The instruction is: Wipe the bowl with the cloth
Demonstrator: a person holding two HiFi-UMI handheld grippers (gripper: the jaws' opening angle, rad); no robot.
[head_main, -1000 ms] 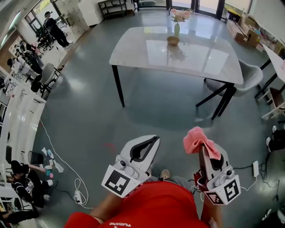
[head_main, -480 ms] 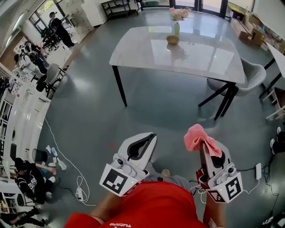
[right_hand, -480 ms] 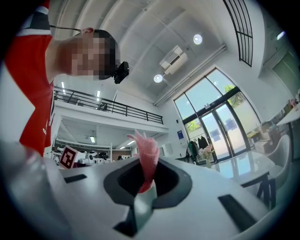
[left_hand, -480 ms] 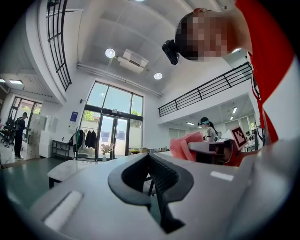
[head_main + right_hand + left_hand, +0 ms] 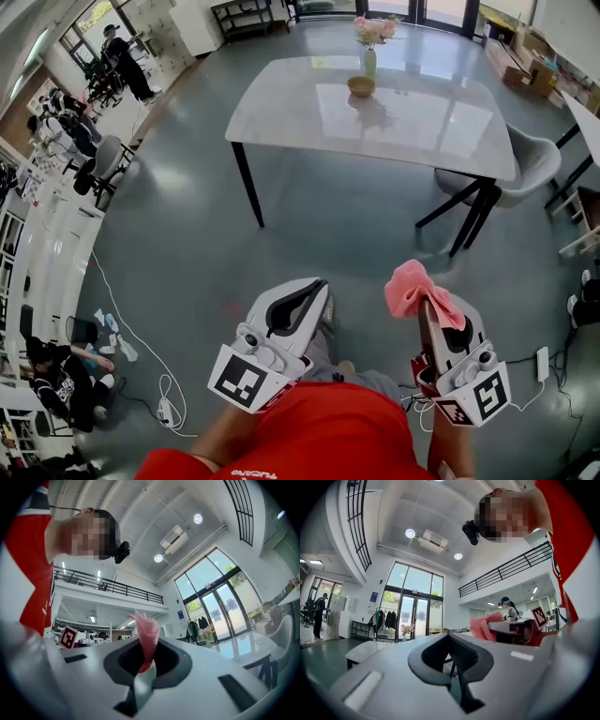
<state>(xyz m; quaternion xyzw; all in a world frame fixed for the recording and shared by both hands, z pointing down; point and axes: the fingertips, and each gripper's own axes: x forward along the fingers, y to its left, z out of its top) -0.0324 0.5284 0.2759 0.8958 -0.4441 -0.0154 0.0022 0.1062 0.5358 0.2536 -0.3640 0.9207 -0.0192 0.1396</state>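
Pinching crumpled pink cloth (image 5: 413, 288): right gripper (image 5: 425, 304) | left gripper (image 5: 315, 289): jaws pressing together, empty | round bowl (image 5: 361, 86) sitting near glossy table's (image 5: 441, 127) far edge

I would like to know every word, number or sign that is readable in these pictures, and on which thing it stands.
No text reads clearly.
White print on the red shirt: upside down, too small.
Blue wall sign: too small.
Two marker cubes: only square patterns, no letters.
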